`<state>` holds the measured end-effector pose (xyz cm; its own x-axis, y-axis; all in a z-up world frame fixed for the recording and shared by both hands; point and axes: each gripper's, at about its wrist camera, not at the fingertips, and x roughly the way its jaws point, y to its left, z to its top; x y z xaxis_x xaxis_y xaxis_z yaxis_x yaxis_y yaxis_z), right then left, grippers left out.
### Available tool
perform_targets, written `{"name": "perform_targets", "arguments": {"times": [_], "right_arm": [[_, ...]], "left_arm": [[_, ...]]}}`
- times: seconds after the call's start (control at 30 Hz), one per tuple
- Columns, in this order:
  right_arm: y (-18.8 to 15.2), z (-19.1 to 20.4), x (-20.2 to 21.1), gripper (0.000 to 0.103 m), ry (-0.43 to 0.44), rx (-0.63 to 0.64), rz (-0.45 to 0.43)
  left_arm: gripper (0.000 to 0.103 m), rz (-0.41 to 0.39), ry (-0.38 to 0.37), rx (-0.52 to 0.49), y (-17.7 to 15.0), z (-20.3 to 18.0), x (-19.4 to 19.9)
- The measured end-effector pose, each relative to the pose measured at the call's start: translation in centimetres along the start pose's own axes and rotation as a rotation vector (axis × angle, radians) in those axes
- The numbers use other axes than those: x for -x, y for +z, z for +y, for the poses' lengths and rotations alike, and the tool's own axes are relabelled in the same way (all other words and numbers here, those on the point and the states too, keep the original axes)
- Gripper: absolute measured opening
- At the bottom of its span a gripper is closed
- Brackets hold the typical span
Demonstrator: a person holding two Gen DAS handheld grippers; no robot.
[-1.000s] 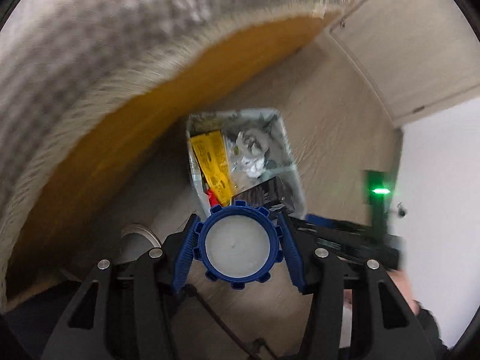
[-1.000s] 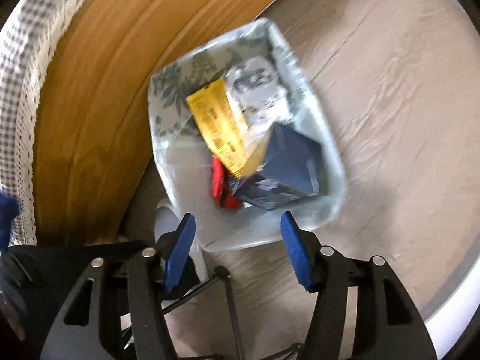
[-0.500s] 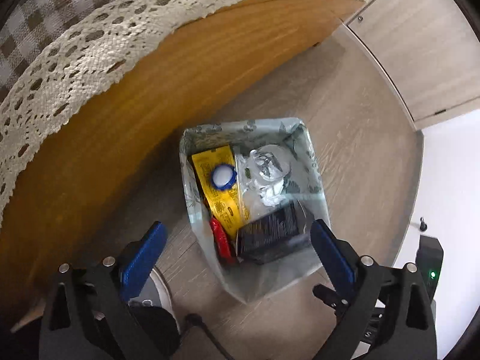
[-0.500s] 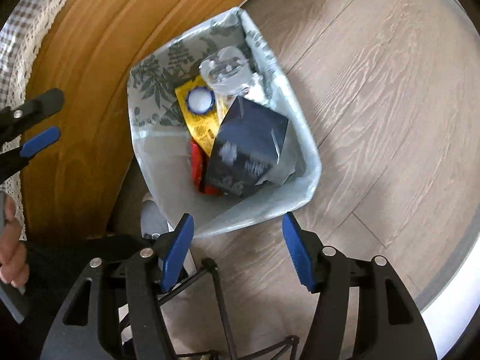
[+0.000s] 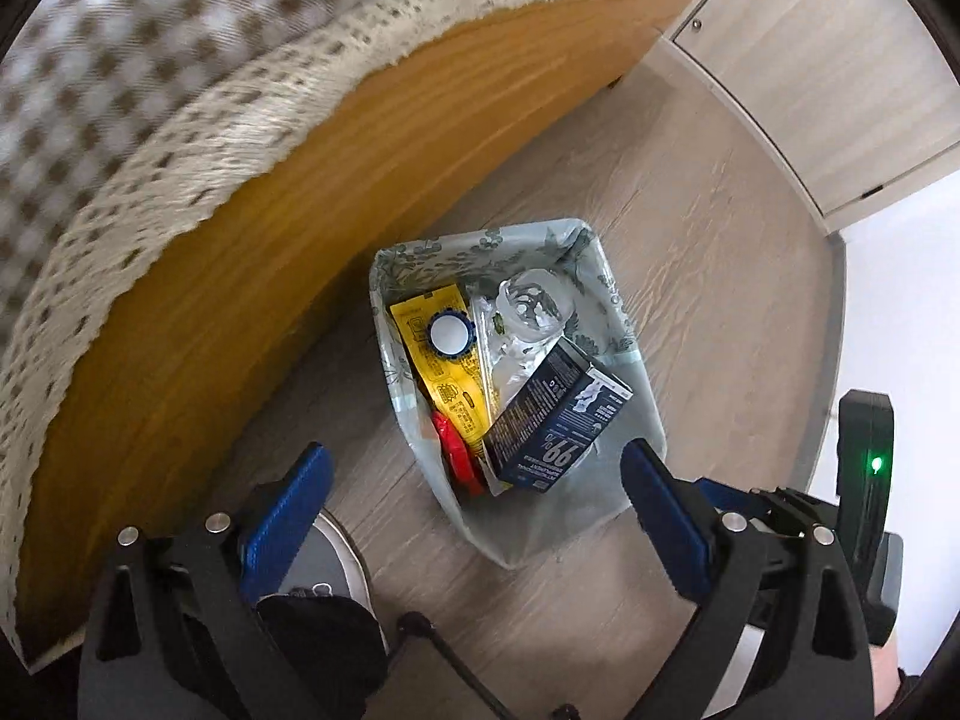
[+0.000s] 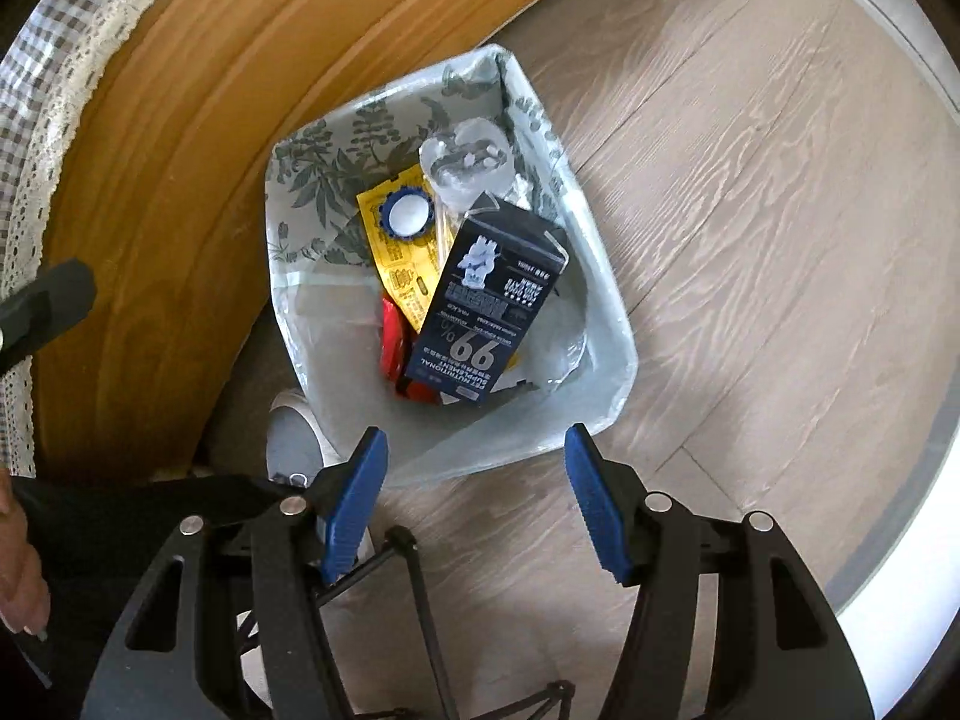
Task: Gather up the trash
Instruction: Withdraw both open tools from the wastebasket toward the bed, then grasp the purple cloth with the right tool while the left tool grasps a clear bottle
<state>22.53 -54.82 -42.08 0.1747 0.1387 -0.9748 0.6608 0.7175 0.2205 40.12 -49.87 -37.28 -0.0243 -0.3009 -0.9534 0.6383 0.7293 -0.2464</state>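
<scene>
- Your left hand-held gripper (image 5: 474, 504) stands wide above the bin (image 5: 642, 414) with nothing between its pads; the jaws have just been opening, and the blue-rimmed cap (image 5: 449, 334) now lies inside the bin on the yellow packet (image 5: 444, 366).
- Your right hand-held gripper (image 6: 477, 501) is part-open and empty too, hanging over the near rim of the bin.
- What is already in the bin, which sits on the wooden floor (image 5: 708, 192) just beside the worktop's side panel (image 5: 300, 228): the cap, the yellow packet, a dark blue carton (image 6: 480, 306) leaning across the heap, a crumpled clear plastic piece (image 6: 468, 162) towards the far corner, and a red wrapper (image 6: 393, 342) tucked under the carton.
- So the drop of the cap looks done, and several pieces are collected.
- What is left you cannot judge well from here: only the checked cloth (image 5: 120, 90) over the worktop edge shows, blurred in the left view, and the worktop's top is out of sight, so more trash may be waiting up there.
- No loose trash shows on the floor around the bin.
</scene>
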Motion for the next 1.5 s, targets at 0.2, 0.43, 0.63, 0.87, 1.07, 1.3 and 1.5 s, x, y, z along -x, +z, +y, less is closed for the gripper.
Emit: {"name": "perform_targets", "arguments": {"times": [0.2, 0.43, 0.63, 0.87, 1.07, 1.3, 1.5], "right_arm": [[0.0, 1.2, 3.3, 0.059, -0.043, 0.029, -0.068], [1.1, 3.0, 8.6, 0.059, -0.103, 0.054, -0.192], [3.1, 7.0, 13.6, 0.059, -0.118, 0.096, -0.317], [6.0, 16.0, 17.8, 0.059, -0.07, 0.24, -0.446], [9.5, 25.6, 18.2, 0.059, 0.006, 0.384, -0.482], [14.2, 38.4, 15.7, 0.059, 0.072, 0.577, -0.487], [19.5, 49.4, 11.6, 0.059, 0.134, 0.718, -0.497]], "left_arm": [[0.093, -0.099, -0.077, 0.022, -1.6, 0.5, 4.4], [0.093, -0.219, -0.157, 0.05, -2.5, 1.3, 10.2], [0.093, -0.46, -0.124, 0.047, -2.3, 4.6, 20.1], [0.093, -0.656, -0.06, 0.164, -2.9, 12.6, 28.4], [0.095, -0.737, 0.016, 0.348, -3.8, 23.4, 33.1], [0.095, -0.772, 0.15, 0.471, -4.0, 34.9, 36.7], [0.095, -0.76, 0.26, 0.512, -3.2, 43.5, 38.6]]}}
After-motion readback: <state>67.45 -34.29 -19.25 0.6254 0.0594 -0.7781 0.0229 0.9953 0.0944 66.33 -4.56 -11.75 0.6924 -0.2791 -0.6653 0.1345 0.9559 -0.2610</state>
